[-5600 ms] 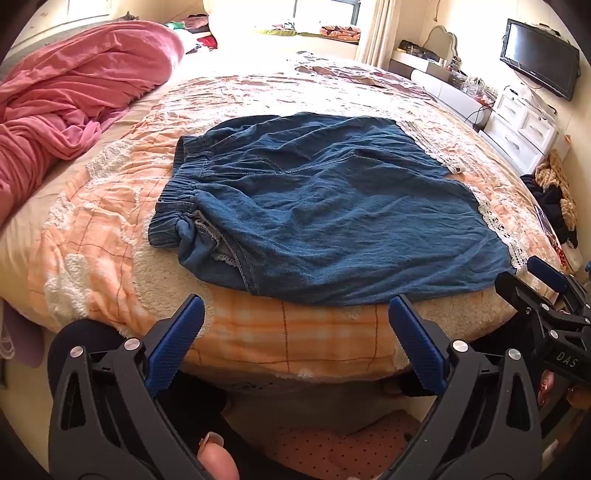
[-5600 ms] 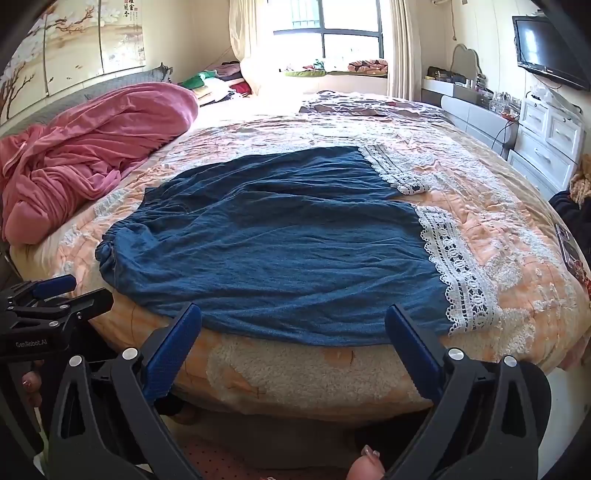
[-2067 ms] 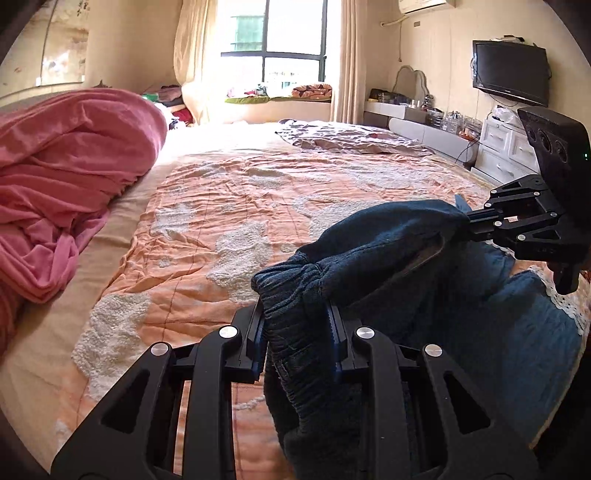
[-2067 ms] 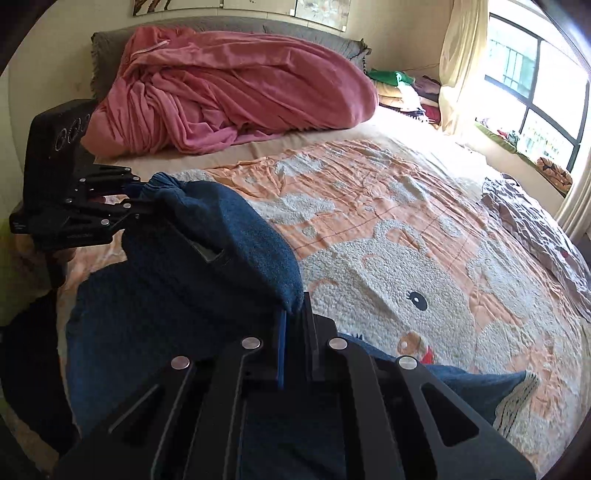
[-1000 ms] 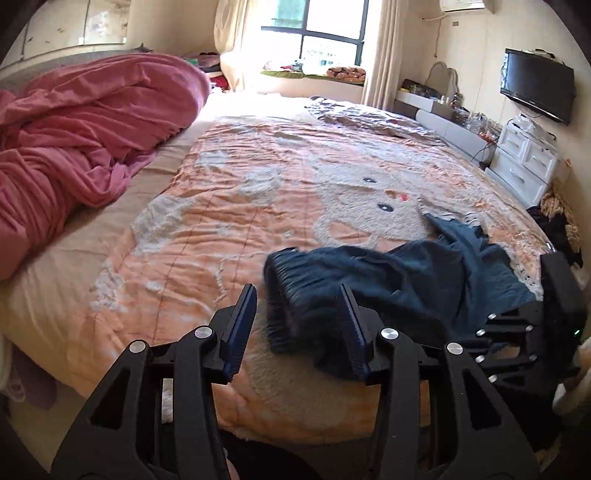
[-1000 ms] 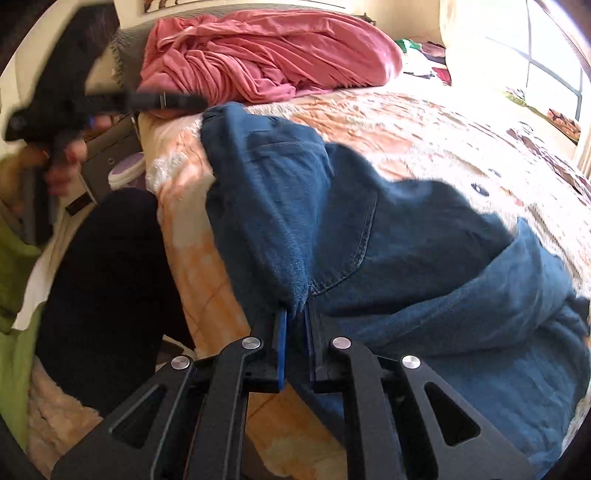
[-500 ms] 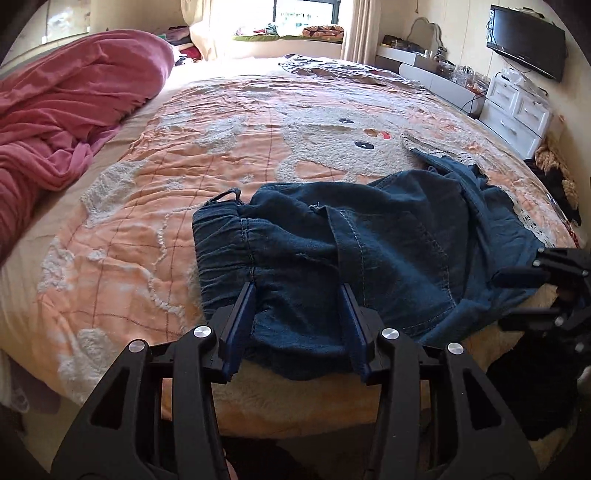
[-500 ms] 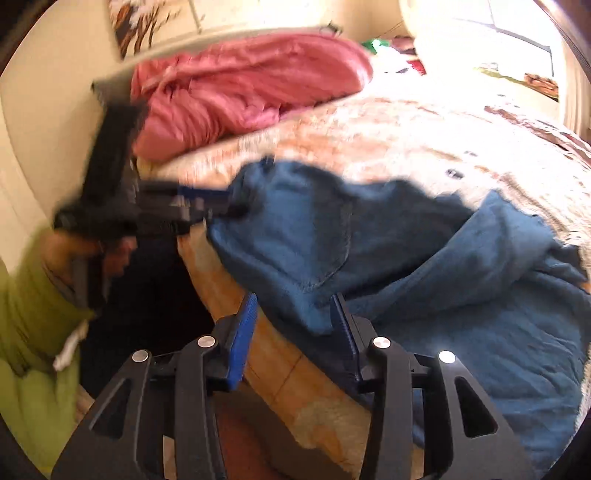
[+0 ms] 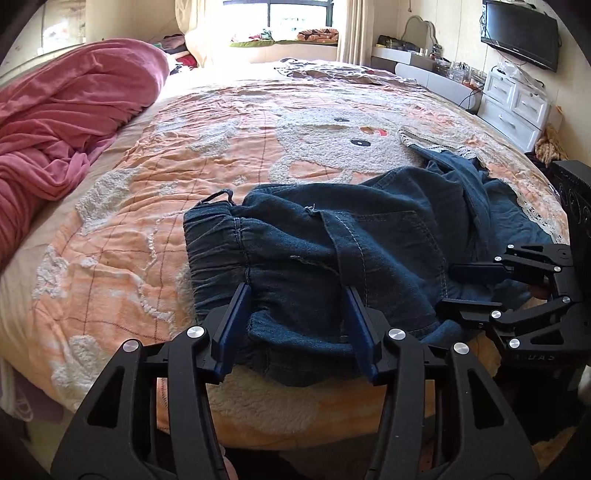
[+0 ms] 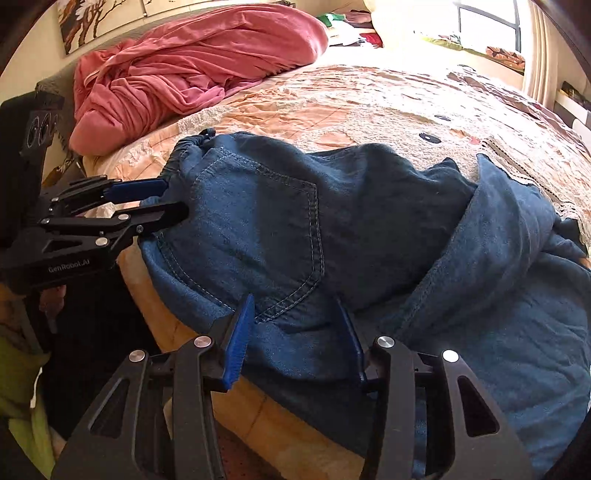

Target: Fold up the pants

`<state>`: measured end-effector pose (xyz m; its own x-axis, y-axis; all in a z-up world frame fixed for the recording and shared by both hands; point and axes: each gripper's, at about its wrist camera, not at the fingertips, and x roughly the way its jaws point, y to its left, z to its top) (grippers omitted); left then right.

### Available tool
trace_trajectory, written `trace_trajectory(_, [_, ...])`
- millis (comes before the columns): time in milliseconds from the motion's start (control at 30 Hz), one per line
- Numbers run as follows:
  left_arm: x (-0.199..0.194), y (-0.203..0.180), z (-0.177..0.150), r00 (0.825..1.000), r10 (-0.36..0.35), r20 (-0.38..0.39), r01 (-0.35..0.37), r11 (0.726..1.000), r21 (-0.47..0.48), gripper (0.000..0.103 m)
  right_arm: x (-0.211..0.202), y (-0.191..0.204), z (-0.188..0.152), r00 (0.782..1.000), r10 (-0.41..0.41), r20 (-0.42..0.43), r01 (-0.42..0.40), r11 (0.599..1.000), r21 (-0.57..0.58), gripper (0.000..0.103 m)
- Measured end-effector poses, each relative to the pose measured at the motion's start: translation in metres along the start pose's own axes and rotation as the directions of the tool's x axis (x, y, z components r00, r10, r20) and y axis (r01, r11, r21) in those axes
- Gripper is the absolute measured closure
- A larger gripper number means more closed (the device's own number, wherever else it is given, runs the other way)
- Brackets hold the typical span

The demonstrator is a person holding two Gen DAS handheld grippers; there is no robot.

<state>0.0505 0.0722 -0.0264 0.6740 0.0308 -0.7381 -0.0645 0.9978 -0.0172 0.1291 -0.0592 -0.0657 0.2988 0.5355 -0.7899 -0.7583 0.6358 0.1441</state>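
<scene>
The blue denim pants point(image 9: 332, 258) lie bunched on the orange bedspread point(image 9: 184, 147) near the bed's front edge, the elastic waistband point(image 9: 214, 236) to the left and the lace-trimmed hem point(image 9: 436, 147) behind. My left gripper point(image 9: 299, 325) sits low over the near waist edge. Its jaws are opening, with denim between the fingers but no pad pressing on it. My right gripper point(image 10: 293, 332) hovers at the back pocket point(image 10: 258, 229); its jaws are opening too, and the cloth is free between them. Each gripper shows in the other view: the right gripper point(image 9: 456, 291), the left gripper point(image 10: 162, 201).
A crumpled pink duvet point(image 9: 66, 122) fills the bed's left side and also shows in the right wrist view as the pink duvet point(image 10: 192, 66). A white dresser point(image 9: 517, 107) and a TV point(image 9: 521, 33) stand on the right. A green sleeve point(image 10: 18, 406) is at the lower left.
The pants were laid down on the bed near its front edge. The right gripper went from shut on the denim to open. The left fingers spread a little wider.
</scene>
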Motion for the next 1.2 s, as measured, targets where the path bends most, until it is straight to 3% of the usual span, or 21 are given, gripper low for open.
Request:
trace_trajectory(100, [0.000, 0.001, 0.000, 1.000, -0.008, 0.012, 0.008, 1.000, -0.010, 0.058, -0.003, -0.005, 0.002, 1.000, 0.024, 0.019, -0.025, 0.999, 0.020, 0.060])
trace_trajectory(233, [-0.010, 0.010, 0.003, 0.994, -0.092, 0.057, 0.097, 0.991, -0.093, 0.045, -0.031, -0.014, 0.001, 0.997, 0.047, 0.069, -0.052, 0.997, 0.065, 0.059])
trace_trajectory(300, [-0.017, 0.008, 0.006, 0.994, -0.087, 0.068, 0.094, 0.991, -0.094, 0.045, -0.050, -0.018, 0.000, 0.994, 0.025, 0.109, -0.033, 0.996, 0.078, 0.052])
trace_trajectory(400, [-0.033, 0.002, 0.014, 0.988, -0.116, 0.100, 0.126, 0.987, -0.098, 0.040, -0.071, -0.031, -0.002, 0.990, -0.025, 0.140, 0.009, 0.994, 0.111, 0.048])
trace_trajectory(600, [-0.052, -0.034, 0.032, 0.973, -0.190, 0.134, 0.193, 0.981, -0.013, 0.036, -0.099, -0.066, -0.010, 0.974, -0.151, 0.167, 0.114, 0.971, 0.212, 0.039])
trace_trajectory(833, [-0.014, -0.087, 0.042, 0.933, -0.359, 0.024, 0.358, 0.933, 0.037, 0.036, -0.116, -0.094, -0.012, 0.956, -0.235, 0.175, 0.181, 0.944, 0.276, 0.030])
trace_trajectory(1033, [0.026, -0.118, 0.053, 0.900, -0.430, -0.071, 0.432, 0.902, 0.017, 0.036, -0.116, -0.111, 0.006, 0.947, -0.277, 0.165, 0.221, 0.931, 0.292, 0.026])
trace_trajectory(1200, [0.050, -0.132, 0.059, 0.877, -0.466, -0.119, 0.469, 0.883, 0.002, 0.047, -0.109, -0.132, 0.030, 0.953, -0.267, 0.143, 0.211, 0.924, 0.318, 0.025])
